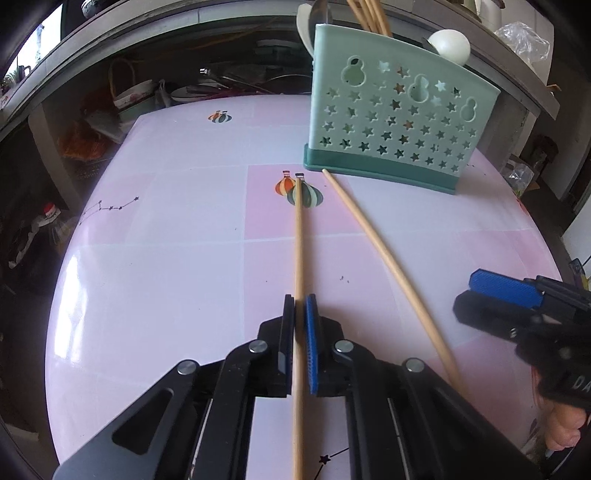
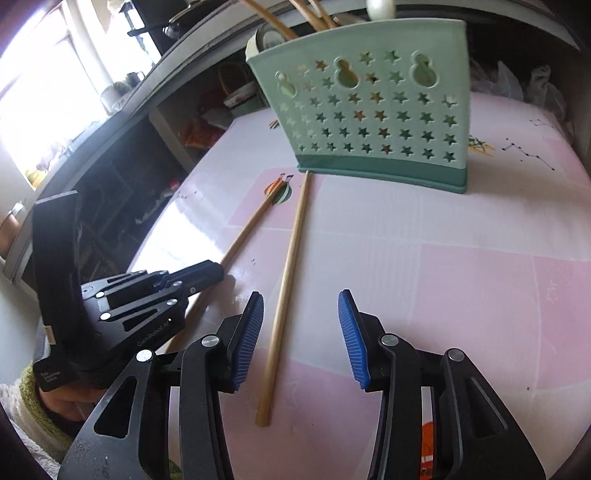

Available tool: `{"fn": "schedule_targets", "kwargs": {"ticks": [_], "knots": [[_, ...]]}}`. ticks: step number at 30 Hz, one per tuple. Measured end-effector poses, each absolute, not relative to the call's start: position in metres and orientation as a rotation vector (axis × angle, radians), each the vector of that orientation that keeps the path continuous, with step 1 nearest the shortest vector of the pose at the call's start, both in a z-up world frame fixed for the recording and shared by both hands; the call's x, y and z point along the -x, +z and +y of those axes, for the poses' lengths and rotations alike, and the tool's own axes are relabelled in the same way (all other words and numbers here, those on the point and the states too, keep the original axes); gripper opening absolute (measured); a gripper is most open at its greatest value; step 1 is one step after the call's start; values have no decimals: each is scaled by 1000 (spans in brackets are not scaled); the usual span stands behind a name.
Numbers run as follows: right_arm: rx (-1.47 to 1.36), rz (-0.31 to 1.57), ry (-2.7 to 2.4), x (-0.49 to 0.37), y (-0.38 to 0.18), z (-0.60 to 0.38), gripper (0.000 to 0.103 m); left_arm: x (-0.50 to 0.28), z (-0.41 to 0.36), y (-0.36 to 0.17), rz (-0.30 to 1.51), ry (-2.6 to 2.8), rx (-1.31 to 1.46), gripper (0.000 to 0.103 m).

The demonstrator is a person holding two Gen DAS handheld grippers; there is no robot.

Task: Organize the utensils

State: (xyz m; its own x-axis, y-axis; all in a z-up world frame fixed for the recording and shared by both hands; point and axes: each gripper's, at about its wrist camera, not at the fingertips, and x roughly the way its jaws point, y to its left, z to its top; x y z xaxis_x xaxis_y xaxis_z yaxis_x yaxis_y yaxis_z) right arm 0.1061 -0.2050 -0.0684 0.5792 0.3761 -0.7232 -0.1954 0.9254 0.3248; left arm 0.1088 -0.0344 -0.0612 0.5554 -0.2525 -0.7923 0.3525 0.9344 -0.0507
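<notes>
1. Chopstick A [image 1: 298, 258] lies on the pink table [image 1: 166, 277], far tip on the balloon print [image 1: 300, 189] just before the utensil holder [image 1: 399, 114]; the left gripper [image 1: 300, 306] is clamped on its nearer half, pads pressed to both sides.
2. Chopstick B [image 2: 284, 295] lies flat, right of A as seen from the holder's front, far tip almost at the holder's dark green base (contact not resolvable). Both sticks converge toward the holder.
3. Right gripper [image 2: 301, 314] hovers over B's near half, jaws moderately apart; B sits between them nearer the left pad, no pad touching it.
4. The holder, pale green with star cut-outs, stands upright at the table's far side; more chopsticks [image 1: 369, 16] and a white spoon [image 1: 450, 46] stick out of its top.
5. Beyond the holder: cluttered shelving [image 1: 122, 96].
</notes>
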Motion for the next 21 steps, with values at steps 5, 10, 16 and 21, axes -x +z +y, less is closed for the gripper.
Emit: {"fn": "schedule_targets", "kwargs": {"ticks": [5, 10, 16, 21], "knots": [[-75, 927, 320, -116, -75, -178, 32, -108, -34, -61, 912, -359, -110, 6], [7, 919, 263, -118, -78, -172, 8, -109, -33, -61, 910, -358, -98, 6], [-68, 938, 217, -120, -80, -193, 5, -110, -33, -62, 904, -342, -102, 6], [-106, 962, 172, -101, -80, -217, 4, -108, -32, -62, 908, -331, -96, 6]]}}
